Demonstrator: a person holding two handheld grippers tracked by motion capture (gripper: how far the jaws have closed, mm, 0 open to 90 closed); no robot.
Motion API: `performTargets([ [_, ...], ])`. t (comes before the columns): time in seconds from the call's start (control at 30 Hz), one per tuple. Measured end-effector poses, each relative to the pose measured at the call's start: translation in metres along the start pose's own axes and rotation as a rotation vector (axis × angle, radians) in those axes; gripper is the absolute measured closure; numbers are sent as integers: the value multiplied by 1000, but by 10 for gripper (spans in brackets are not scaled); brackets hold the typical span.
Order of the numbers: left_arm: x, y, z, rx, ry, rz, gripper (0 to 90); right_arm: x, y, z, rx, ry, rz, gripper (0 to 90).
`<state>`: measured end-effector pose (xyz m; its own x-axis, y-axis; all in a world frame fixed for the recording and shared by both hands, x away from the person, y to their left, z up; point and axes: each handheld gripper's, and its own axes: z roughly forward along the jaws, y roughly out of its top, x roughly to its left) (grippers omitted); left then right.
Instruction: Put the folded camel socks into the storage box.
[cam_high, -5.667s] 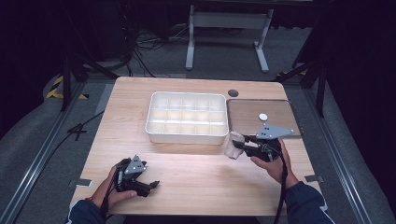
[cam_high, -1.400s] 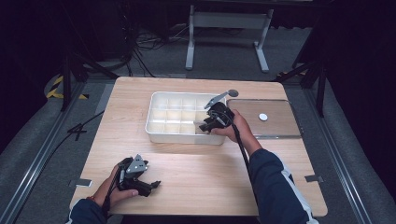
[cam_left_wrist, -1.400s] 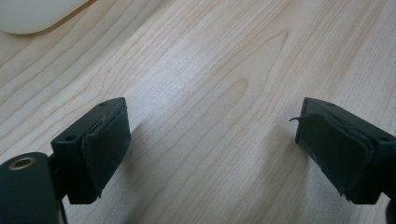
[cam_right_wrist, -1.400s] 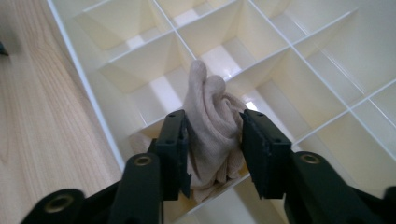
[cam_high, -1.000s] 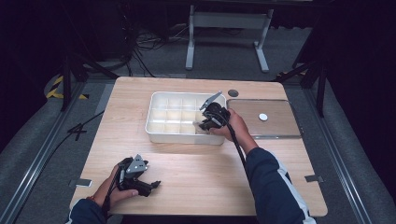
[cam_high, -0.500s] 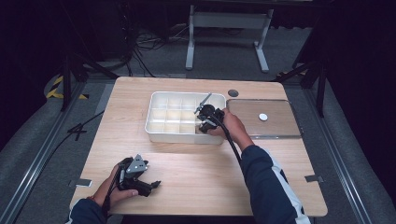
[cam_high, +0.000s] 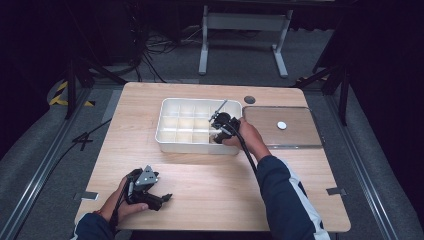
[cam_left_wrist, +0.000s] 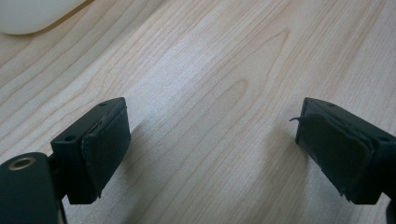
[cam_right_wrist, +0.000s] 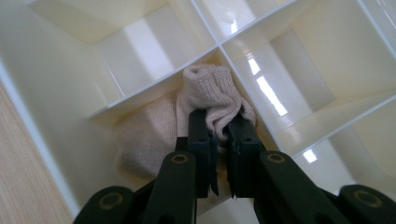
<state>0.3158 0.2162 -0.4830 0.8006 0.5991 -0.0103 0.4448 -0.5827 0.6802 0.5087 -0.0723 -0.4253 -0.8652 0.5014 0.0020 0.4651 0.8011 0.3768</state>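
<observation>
A light wooden counter (cam_high: 210, 180) sits in a dark room, seen from above, with a person's two forearms reaching in from the near edge. At the near left corner, the left hand (cam_high: 116, 206) rests on the counter holding the left hand-held gripper (cam_high: 161, 199), which lies low on the wood and points to the right. In the left gripper view its two black padded jaws stand wide apart with bare wood grain between them, and the rounded corner of a white tray shows at the top left. Near the middle of the counter, toward the far side, lies a white plastic organizer tray (cam_high: 170, 136) divided into a grid of small compartments. The right hand (cam_high: 250, 139), in a dark blue sleeve (cam_high: 285, 200), reaches over the tray's right end and tips the right hand-held gripper (cam_high: 218, 131) down into a compartment at the tray's near right. In the right gripper view, that gripper's jaws are pressed together on a fold of a cream knitted cloth (cam_right_wrist: 205, 100), which looks like a sock, bunched in a compartment beside the tray's outer wall and lapping against a divider. Right of the tray, touching or just beside it, lies a flat brown panel (cam_high: 295, 135) with a small white disc (cam_high: 282, 125) on it. A small dark round spot (cam_high: 249, 99) marks the counter behind the tray's far right corner.
</observation>
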Motion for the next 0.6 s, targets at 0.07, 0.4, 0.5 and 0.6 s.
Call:
performTargets([
  [0.07,0,0,0,0,0,-1,104,0,-1,0,-4,-6,-2,819],
  [0.4,0,0,0,0,1,-1,104,2,-3,-1,-12,-12,5,818],
  [0.5,0,0,0,-1,2,-3,104,3,-4,-3,-14,-13,0,812],
  [0.6,-1,0,0,-2,1,-9,104,3,-6,-6,-30,-12,-7,805],
])
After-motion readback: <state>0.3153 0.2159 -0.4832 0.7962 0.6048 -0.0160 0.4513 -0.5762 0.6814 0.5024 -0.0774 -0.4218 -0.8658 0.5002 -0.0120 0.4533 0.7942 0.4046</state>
